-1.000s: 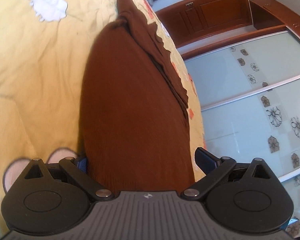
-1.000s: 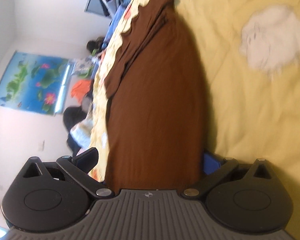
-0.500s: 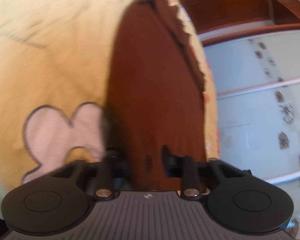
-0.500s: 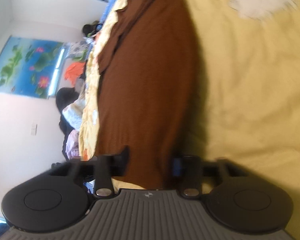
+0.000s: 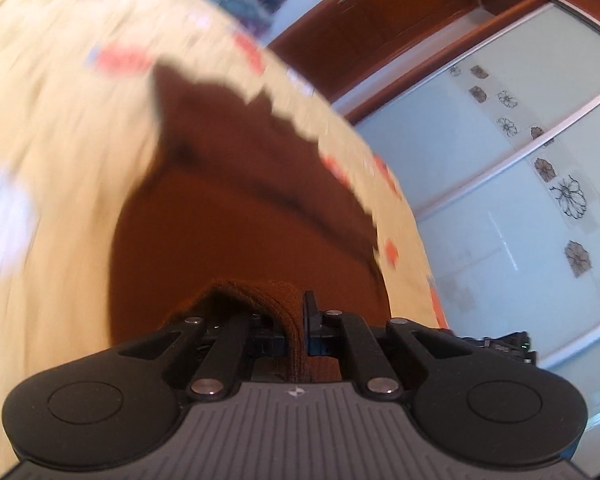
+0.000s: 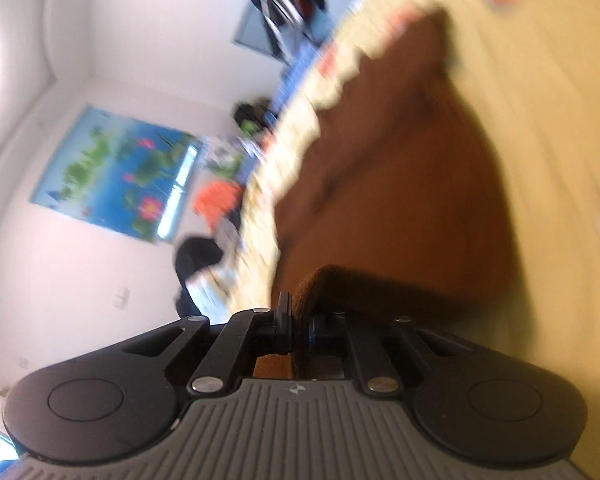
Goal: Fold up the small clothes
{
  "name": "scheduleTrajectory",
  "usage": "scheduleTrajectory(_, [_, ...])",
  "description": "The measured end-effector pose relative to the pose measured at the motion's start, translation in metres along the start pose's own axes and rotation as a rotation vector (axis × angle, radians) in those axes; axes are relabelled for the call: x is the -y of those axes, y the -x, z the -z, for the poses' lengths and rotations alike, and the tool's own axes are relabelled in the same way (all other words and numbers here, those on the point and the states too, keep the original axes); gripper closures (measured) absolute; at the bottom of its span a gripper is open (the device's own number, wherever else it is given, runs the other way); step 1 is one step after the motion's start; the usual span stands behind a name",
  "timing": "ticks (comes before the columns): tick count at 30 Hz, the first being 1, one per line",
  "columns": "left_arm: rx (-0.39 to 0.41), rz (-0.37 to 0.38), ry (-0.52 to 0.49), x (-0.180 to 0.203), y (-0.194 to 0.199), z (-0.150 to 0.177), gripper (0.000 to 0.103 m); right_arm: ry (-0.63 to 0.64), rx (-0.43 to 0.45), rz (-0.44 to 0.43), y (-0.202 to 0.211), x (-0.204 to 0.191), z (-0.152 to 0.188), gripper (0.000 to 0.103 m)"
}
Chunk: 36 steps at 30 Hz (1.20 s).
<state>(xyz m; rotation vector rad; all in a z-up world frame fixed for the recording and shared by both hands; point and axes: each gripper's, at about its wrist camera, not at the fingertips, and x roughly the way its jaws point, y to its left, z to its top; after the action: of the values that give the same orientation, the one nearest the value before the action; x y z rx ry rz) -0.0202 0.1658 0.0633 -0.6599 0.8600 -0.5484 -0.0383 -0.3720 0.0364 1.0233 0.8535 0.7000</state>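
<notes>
A brown knit garment [image 5: 240,216] lies on a yellow bedspread [image 5: 60,160], stretching away from me in both views. My left gripper [image 5: 296,320] is shut on the garment's near edge, a fold of brown cloth pinched between its fingers and lifted off the bed. In the right wrist view the same brown garment [image 6: 400,200] runs up the middle, and my right gripper [image 6: 298,322] is shut on its near edge, with the cloth bunched over the jaws. The far end of the garment stays on the yellow bedspread [image 6: 540,100]. Both views are blurred by motion.
A wardrobe with frosted sliding doors [image 5: 520,200] and brown wood trim [image 5: 380,12] stands beyond the bed on the left view's right side. The right wrist view shows a white wall with a blue poster [image 6: 116,176] and piled clothes [image 6: 216,200] beside the bed.
Both grippers stood wide open around the garment's near edge, then closed on it. Both have since risen with the cloth, pulling its near end up off the bed.
</notes>
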Motion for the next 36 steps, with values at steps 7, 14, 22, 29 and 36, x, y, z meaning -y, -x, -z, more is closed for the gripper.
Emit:
scheduleTrajectory(7, [0.097,-0.038,-0.022,0.005,-0.09,-0.126,0.098,-0.058,0.159,-0.028,-0.043,0.026,-0.132,0.09])
scheduleTrajectory(14, [0.166,-0.276,-0.068,-0.006,-0.171,-0.2,0.095,-0.131,0.222,0.095,-0.108,0.062,-0.217,0.061])
scheduleTrajectory(22, [0.413,-0.321,-0.016,-0.024,-0.094,-0.161,0.005,-0.034,0.27,0.173,-0.093,0.051,-0.176,0.0])
scheduleTrajectory(29, [0.258,-0.414,0.096,-0.061,-0.059,-0.073,0.005,0.146,0.241,0.45,-0.041,0.051,-0.092,0.0])
scheduleTrajectory(36, [0.237,-0.233,0.199,-0.05,-0.08,-0.043,0.008,0.071,0.155,0.326,-0.069,0.047,-0.089,0.022])
